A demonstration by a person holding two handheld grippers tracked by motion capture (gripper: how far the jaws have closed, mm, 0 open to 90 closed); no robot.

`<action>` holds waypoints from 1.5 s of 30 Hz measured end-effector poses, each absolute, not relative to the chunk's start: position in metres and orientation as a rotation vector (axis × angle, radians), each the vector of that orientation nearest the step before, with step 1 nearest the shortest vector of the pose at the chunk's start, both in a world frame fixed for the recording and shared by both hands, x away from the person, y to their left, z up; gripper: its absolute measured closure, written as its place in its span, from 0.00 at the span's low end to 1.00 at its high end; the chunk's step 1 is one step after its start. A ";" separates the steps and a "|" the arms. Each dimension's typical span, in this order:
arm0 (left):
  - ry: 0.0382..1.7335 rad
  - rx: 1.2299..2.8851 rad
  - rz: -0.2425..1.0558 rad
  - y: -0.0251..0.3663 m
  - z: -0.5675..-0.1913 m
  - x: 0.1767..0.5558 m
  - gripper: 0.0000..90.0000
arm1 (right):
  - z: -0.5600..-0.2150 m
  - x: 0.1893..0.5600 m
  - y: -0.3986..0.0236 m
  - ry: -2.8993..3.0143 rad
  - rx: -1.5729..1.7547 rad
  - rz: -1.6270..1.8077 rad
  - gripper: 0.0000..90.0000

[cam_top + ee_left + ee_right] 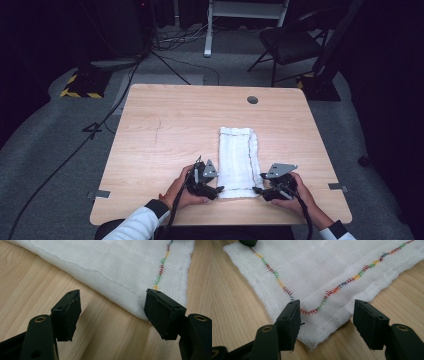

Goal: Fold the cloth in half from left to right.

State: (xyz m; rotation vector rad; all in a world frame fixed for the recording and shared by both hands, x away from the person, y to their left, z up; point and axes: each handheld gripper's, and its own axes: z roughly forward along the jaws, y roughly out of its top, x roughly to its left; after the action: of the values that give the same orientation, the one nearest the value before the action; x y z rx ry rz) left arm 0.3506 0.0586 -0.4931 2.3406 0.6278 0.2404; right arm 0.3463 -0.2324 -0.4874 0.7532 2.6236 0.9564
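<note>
A white folded cloth (238, 161) lies as a long strip on the wooden counter (165, 130), running away from the person, its near end between the two hands. The left claw (112, 312) stands wide apart and holds nothing; it sits low at the cloth's near left corner, one jaw over bare wood and the other just at the cloth's edge, likely so it can close on that corner. The right claw (325, 322) is also wide and empty, with the near right corner, trimmed in multicoloured stitching (329, 293), lying between its jaws but not pinched. Both claws point inward at the same short end, which suggests that the person means to take both corners together and lift that end evenly, probably to fold the strip over or to open it out.
</note>
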 end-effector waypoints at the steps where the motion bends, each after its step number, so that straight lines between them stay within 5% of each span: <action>1: 0.626 2.341 0.241 0.059 -0.492 0.351 0.32 | -0.486 0.346 -0.233 2.625 0.741 0.962 0.42; 11: 0.665 2.288 0.262 0.065 -0.474 0.379 0.26 | -0.464 0.369 -0.247 2.508 0.791 1.050 0.45; 20: 0.722 2.265 0.310 0.047 -0.461 0.438 0.25 | -0.453 0.427 -0.241 2.432 0.834 1.001 0.48; 33: 0.889 2.248 0.335 0.034 -0.477 0.509 0.30 | -0.467 0.497 -0.210 2.420 0.935 0.954 0.50; 45: 0.921 2.278 0.310 0.026 -0.490 0.522 0.29 | -0.487 0.529 -0.202 2.459 1.029 0.913 0.49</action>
State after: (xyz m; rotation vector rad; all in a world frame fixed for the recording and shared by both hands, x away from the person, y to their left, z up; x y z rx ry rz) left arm 0.5223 0.0259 -0.4896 2.2781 0.9211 0.3096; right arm 0.5292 -0.2019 -0.4870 1.0287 2.4588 0.9129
